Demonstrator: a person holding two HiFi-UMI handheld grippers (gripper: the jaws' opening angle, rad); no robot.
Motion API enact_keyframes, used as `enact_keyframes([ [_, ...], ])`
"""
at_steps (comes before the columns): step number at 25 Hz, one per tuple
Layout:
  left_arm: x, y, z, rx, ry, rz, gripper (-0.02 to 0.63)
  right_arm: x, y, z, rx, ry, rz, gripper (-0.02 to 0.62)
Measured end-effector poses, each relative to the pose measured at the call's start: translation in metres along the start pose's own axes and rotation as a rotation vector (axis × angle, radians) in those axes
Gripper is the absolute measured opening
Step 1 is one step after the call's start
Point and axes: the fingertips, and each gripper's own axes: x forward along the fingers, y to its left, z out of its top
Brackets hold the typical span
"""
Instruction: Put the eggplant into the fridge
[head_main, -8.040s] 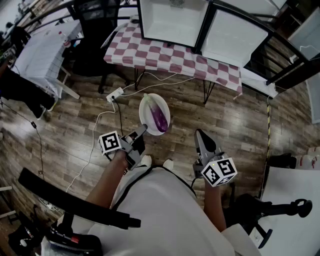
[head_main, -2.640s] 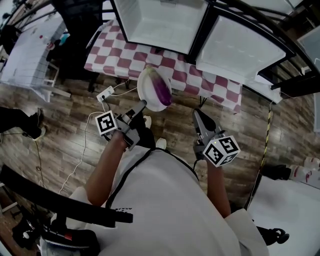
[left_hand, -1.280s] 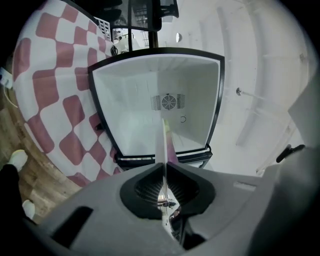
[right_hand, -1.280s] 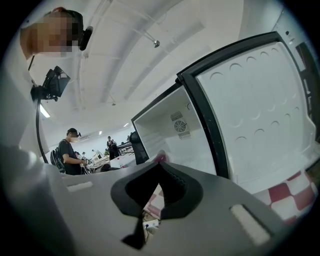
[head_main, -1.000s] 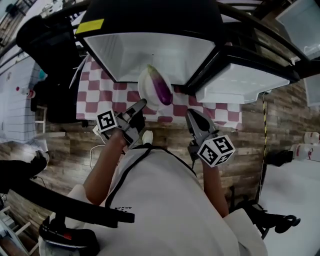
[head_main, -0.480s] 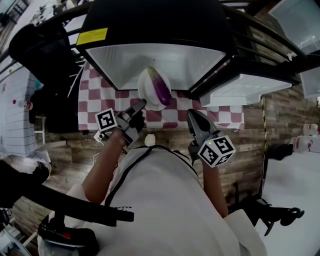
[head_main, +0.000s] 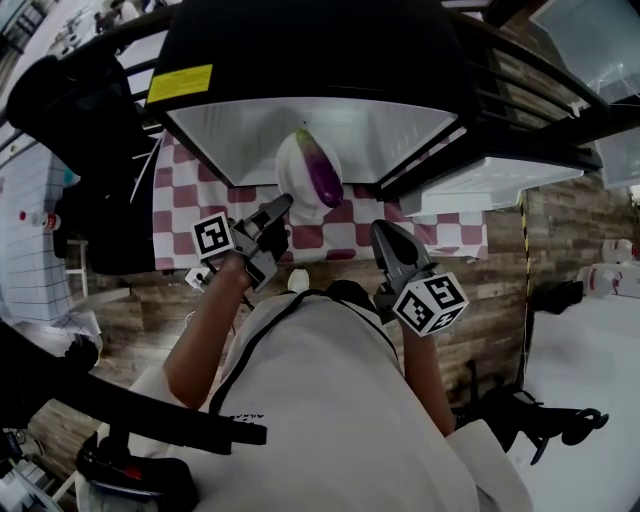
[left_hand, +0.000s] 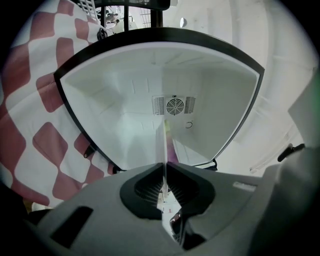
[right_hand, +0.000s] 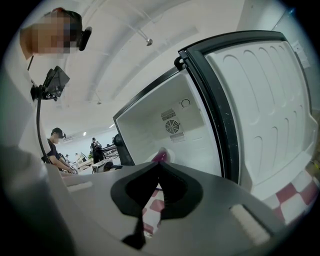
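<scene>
A purple eggplant (head_main: 323, 176) lies on a white plate (head_main: 300, 185), held up at the mouth of the open fridge (head_main: 300, 125). My left gripper (head_main: 281, 205) is shut on the plate's near rim. In the left gripper view the plate (left_hand: 164, 150) shows edge-on as a thin line between the jaws, with the fridge's white inside and its fan grille (left_hand: 173, 105) straight ahead. My right gripper (head_main: 381, 233) hangs to the right of the plate, shut and holding nothing. In the right gripper view the eggplant's tip (right_hand: 161, 154) peeks over the closed jaws.
The fridge's door (head_main: 480, 180) stands open to the right, with its white liner (right_hand: 270, 100) close beside my right gripper. The fridge stands on a table with a red-and-white checked cloth (head_main: 190, 205). A black chair (head_main: 85, 190) is at the left. People (right_hand: 57, 145) work far behind.
Both grippers and the plate with the eggplant have moved a little forward toward the fridge's opening. The grip on the plate is unchanged.
</scene>
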Motion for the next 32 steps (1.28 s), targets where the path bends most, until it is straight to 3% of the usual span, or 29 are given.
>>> enact_keyframes([
  [10,0.033,0.013,0.001,-0.013,0.014,-0.004,0.028,0.01,-0.018,0.01,0.005,0.027,0.027,0.008],
  [32,0.126,0.101,0.035,-0.011,0.083,-0.042,0.029,0.003,-0.066,0.006,0.024,0.108,-0.01,0.008],
])
